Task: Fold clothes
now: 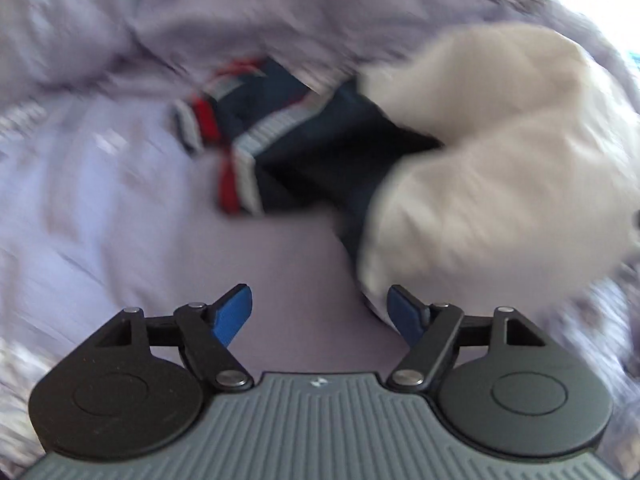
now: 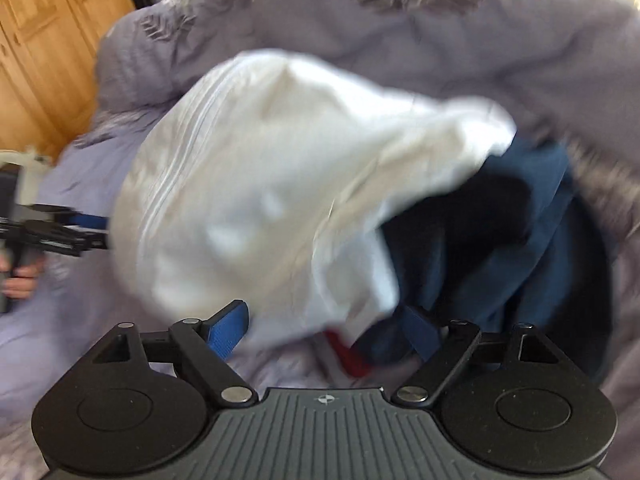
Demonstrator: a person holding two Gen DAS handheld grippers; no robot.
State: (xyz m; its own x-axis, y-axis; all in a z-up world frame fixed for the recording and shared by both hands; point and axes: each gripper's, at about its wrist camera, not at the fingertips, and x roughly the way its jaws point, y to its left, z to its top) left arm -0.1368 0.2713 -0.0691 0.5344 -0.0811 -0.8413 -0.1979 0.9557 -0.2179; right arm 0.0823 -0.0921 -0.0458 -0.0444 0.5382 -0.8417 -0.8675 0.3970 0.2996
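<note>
1. Left gripper [image 1: 320,312]: jaws spread apart, nothing between the blue fingertip pads [image 1: 234,314]; only the lilac quilted bedspread [image 1: 100,200] lies below.
2. Crumpled white cotton garment [image 1: 492,168]: in the left wrist view, at 2 o'clock, lying on the navy garment with red-and-grey striped trim [image 1: 288,140].
3. Right gripper [image 2: 326,334]: jaws released; the white garment bulges just ahead of them, but contact cannot be told through blur.
4. Light wooden cabinet doors [image 2: 44,40]: 10 o'clock, right wrist view.
5. Person's hand [image 2: 18,280] on the left gripper's handle: 9 o'clock.
</note>
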